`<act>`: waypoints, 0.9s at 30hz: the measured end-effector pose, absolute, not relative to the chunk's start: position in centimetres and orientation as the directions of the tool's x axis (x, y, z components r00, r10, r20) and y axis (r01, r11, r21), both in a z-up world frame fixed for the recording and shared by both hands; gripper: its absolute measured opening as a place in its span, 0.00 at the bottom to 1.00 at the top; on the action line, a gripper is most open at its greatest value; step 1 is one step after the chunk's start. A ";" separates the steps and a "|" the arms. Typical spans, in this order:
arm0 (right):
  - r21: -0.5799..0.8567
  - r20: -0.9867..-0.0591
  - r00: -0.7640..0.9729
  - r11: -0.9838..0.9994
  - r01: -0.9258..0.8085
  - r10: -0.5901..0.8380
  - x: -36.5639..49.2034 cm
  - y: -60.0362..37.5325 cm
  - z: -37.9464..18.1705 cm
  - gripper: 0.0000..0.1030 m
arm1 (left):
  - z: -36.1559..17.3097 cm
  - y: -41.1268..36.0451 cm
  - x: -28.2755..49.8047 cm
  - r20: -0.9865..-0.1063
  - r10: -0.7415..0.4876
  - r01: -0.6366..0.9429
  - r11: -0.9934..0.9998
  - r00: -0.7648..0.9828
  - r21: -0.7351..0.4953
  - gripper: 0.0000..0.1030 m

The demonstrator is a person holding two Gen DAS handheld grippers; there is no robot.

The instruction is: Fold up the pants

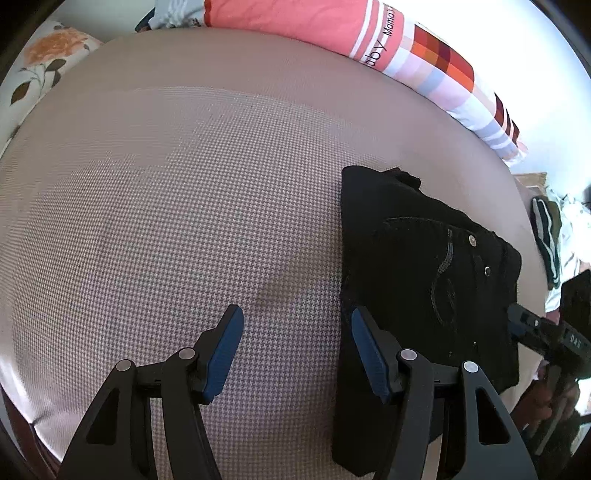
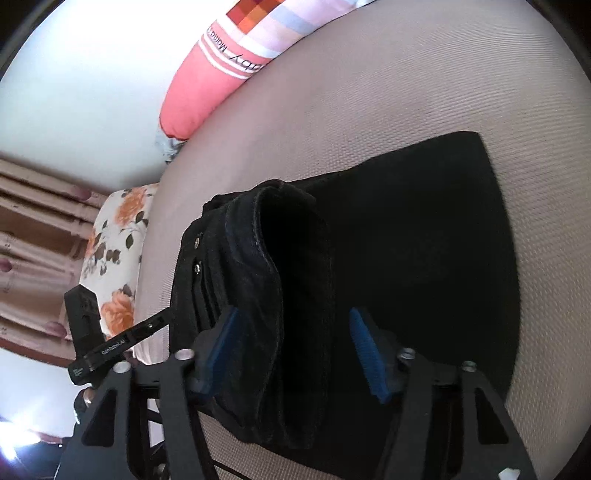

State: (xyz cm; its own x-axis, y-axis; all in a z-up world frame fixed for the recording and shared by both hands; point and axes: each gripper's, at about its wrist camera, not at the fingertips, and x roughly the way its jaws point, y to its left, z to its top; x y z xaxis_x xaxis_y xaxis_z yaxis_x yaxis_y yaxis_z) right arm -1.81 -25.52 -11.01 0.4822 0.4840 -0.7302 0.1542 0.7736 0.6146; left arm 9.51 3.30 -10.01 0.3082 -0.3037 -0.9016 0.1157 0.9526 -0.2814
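Observation:
Black pants [image 1: 424, 266] lie folded into a compact rectangle on the right part of the bed, buttons and pocket stitching facing up. My left gripper [image 1: 295, 312] hangs open over the bare sheet, its right finger [image 1: 369, 350] over the pants' left edge, with nothing between the pads. In the right wrist view the pants [image 2: 406, 229] fill the middle, with a raised fold of the waistband [image 2: 266, 258] standing up. My right gripper [image 2: 293, 313] is open astride that fold: the left pad [image 2: 221, 347] is against the cloth, the right pad [image 2: 365, 354] stands apart from it.
The bed's checked beige sheet [image 1: 166, 203] stretches wide to the left of the pants. A pink and patchwork bolster [image 1: 295, 22] lies along the far edge by the wall. A floral pillow [image 1: 48, 59] is at the far left corner. Clothes [image 1: 546, 236] lie beyond the bed's right edge.

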 end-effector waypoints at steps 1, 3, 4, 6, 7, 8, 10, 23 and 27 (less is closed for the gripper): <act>0.624 -0.723 0.480 0.768 0.145 0.497 -1.5 -25.4 -11.2 0.46 | -10.1 3.1 9.6 -0.903 -0.299 0.116 0.954 0.309 -0.277 0.60; 0.630 -0.720 0.473 0.765 0.136 0.508 -0.9 -25.3 -11.4 0.43 | -10.2 2.7 9.8 -0.905 -0.295 0.111 0.955 0.308 -0.273 0.60; 0.639 -0.710 0.477 0.758 0.129 0.518 -0.7 -25.3 -11.4 0.43 | -10.3 2.6 10.0 -0.906 -0.292 0.106 0.956 0.306 -0.272 0.60; 0.651 -0.697 0.483 0.750 0.116 0.530 -0.2 -25.3 -11.6 0.41 | -10.5 2.4 10.3 -0.909 -0.284 0.098 0.959 0.305 -0.266 0.60; 0.654 -0.693 0.486 0.748 0.111 0.533 -0.1 -25.2 -11.7 0.40 | -10.5 2.3 10.4 -0.911 -0.278 0.097 0.961 0.306 -0.260 0.60; 0.656 -0.690 0.488 0.747 0.108 0.535 0.0 -25.2 -11.7 0.39 | -10.6 2.2 10.5 -0.914 -0.262 0.096 0.965 0.308 -0.244 0.60; 0.657 -0.687 0.489 0.747 0.102 0.537 0.6 -24.9 -11.8 0.37 | -10.6 2.0 10.6 -0.919 -0.243 0.096 0.970 0.312 -0.224 0.60; 0.649 -0.691 0.499 0.752 0.112 0.522 0.9 -24.5 -11.8 0.34 | -10.7 1.0 10.7 -0.925 -0.183 0.105 0.982 0.333 -0.156 0.60; 0.627 -0.702 0.508 0.772 0.106 0.500 0.8 -24.2 -11.7 0.33 | -11.2 0.9 10.6 -0.932 -0.163 0.101 0.985 0.325 -0.137 0.60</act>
State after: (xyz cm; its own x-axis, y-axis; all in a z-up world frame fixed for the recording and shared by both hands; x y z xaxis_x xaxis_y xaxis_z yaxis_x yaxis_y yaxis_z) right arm 0.81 -24.21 -11.66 0.5079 0.4998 -0.7016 0.1061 0.7720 0.6268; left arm 10.60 0.88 -11.16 0.3246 -0.1630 -0.9317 0.1006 0.9854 -0.1374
